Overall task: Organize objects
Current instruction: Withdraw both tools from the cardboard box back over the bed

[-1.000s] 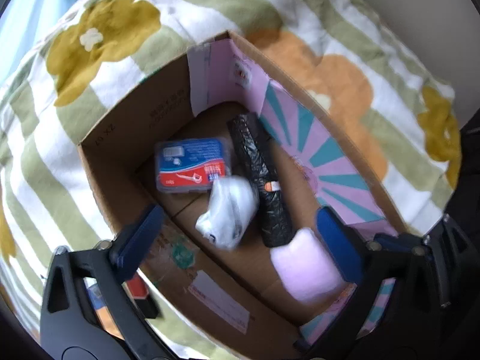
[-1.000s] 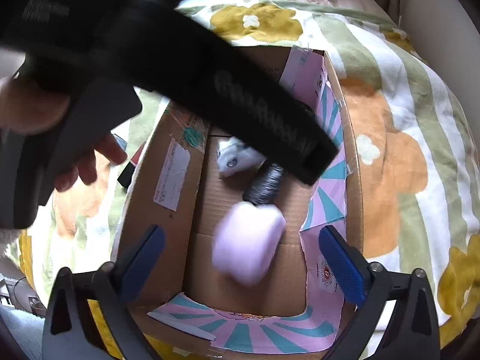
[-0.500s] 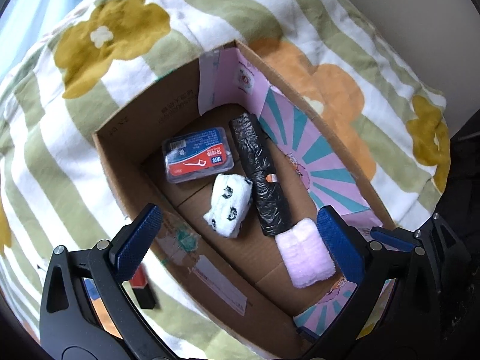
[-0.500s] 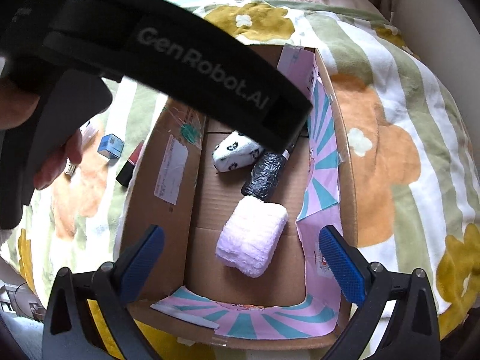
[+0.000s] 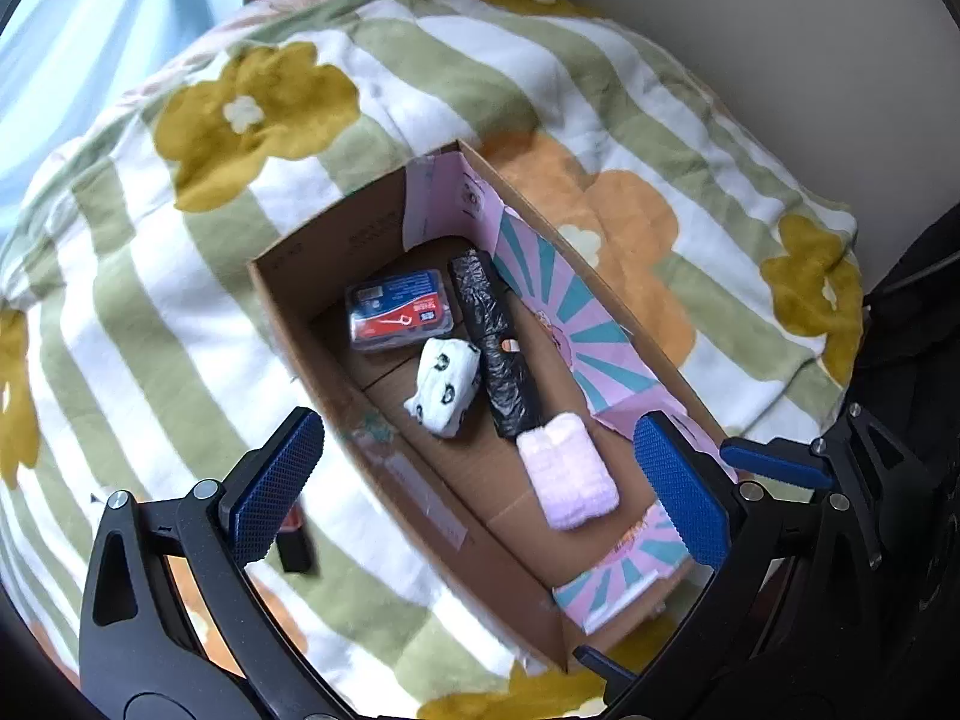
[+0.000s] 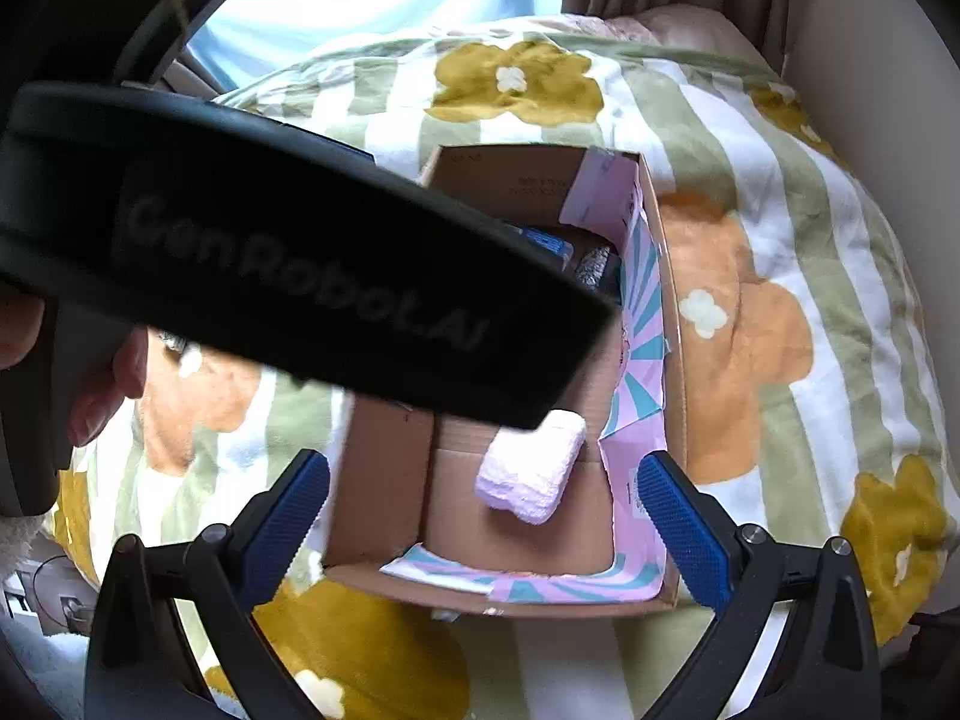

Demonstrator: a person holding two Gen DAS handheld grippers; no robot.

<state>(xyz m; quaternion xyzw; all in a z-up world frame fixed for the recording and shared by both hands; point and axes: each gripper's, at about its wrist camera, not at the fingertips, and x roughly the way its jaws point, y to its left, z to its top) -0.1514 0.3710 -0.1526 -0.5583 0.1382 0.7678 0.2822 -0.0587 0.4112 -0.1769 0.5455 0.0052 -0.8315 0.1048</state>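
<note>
An open cardboard box (image 5: 300, 312) sits on a flowered blanket. Inside lie a blue and red plastic case (image 5: 399, 309), a white panda-print roll (image 5: 447, 384), a black bag roll (image 5: 495, 348) and a pink towel roll (image 5: 567, 477). My left gripper (image 5: 480, 480) is open and empty, held above the box's near end. My right gripper (image 6: 480, 516) is open and empty above the box (image 6: 384, 480), over the pink towel roll (image 6: 534, 474). The left gripper's black body (image 6: 300, 276) hides most of the box in the right wrist view.
The green-striped blanket (image 5: 540, 90) with yellow and orange flowers covers the bed. A small red and black item (image 5: 294, 534) lies on the blanket left of the box, behind the left finger. A curtain and wall stand beyond the bed.
The panda roll and the pink towel roll have dropped and settled in the box. Both grippers have drawn back and up from the box, still open.
</note>
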